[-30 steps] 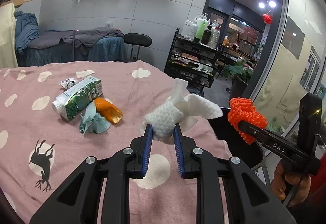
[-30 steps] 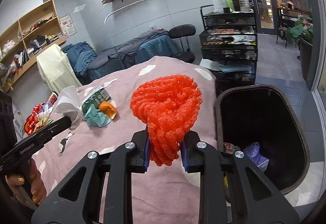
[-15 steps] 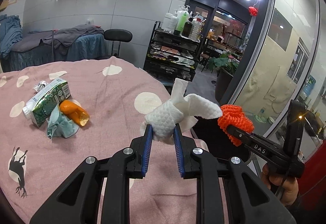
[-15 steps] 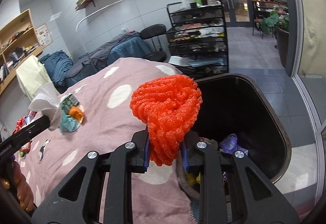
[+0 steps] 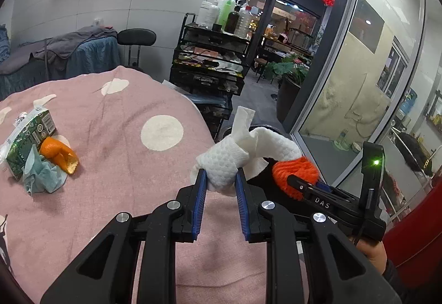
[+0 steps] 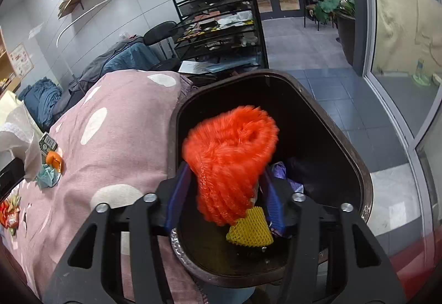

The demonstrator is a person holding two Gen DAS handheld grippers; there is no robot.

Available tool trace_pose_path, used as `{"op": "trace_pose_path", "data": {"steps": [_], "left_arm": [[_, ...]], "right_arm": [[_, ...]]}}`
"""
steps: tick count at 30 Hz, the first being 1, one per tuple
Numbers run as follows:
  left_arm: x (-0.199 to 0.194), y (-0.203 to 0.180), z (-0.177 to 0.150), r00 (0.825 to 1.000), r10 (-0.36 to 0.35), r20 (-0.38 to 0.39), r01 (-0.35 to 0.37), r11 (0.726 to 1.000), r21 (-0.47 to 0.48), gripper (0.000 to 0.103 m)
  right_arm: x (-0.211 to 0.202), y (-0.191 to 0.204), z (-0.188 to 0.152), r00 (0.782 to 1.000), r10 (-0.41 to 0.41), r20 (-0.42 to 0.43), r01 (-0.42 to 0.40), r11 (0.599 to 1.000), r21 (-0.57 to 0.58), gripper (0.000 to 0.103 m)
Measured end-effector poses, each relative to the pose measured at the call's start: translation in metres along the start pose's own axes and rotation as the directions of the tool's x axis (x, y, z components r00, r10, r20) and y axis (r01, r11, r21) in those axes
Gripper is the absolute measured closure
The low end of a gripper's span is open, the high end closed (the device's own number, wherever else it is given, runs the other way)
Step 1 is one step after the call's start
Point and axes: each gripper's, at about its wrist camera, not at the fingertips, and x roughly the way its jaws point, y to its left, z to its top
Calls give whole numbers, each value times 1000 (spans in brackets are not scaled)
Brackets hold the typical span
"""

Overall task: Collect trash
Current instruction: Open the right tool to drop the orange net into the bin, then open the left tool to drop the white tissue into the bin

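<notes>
My left gripper (image 5: pixel 221 175) is shut on a crumpled white paper towel (image 5: pixel 229 157), held above the pink spotted tablecloth (image 5: pixel 124 138) near its right edge. My right gripper (image 6: pixel 225 168) hangs over the black trash bin (image 6: pixel 309 132). Its jaws are opening, and the orange foam net (image 6: pixel 229 143) sits blurred and loose between the pads. In the left wrist view the same net (image 5: pixel 295 171) shows just right of the paper towel. A green carton (image 5: pixel 27 132), an orange peel (image 5: pixel 59 155) and a teal tissue (image 5: pixel 41 177) lie together on the cloth at the left.
In the bin lie a yellow foam net (image 6: pixel 248 229) and a purple wrapper (image 6: pixel 279 168). A black wire cart (image 5: pixel 210 63) with bottles stands behind the table, a stool (image 5: pixel 136 37) beside it. Red wrappers (image 6: pixel 8 213) lie at the cloth's near left. A glass wall runs along the right.
Both grippers moved right toward the bin. The right one sank over the bin's mouth and its jaws spread away from the orange net. The left one still holds the paper towel.
</notes>
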Motion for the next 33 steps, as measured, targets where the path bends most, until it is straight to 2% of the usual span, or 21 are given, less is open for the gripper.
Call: {"op": "trace_pose_path", "data": {"steps": [2,8,13,18,21,33], "left_arm": [[6,-5,1,1000,-7,-11,7,1000,15,81],[25,-22,5,998,-36,-47,39,998,52,81],[45,-38,10,994,-60,-89,67,994,82,81],[69,-54,16,988,-73,-137,88,990,108,81],[82,-64,18,986,-60,-157,82,987,137,81],[117,-91,15,969,-55,-242,103,976,192,79]], "right_arm": [[3,-8,-2,1000,-8,-11,8,1000,23,44],[-4,-21,-7,1000,-21,15,20,998,60,44],[-17,-29,-8,996,-51,71,45,995,87,44],[-35,-41,-8,984,-103,146,83,987,141,44],[-41,-48,-7,977,-126,173,97,981,168,44],[-49,-69,-2,972,-155,174,113,967,228,44]]}}
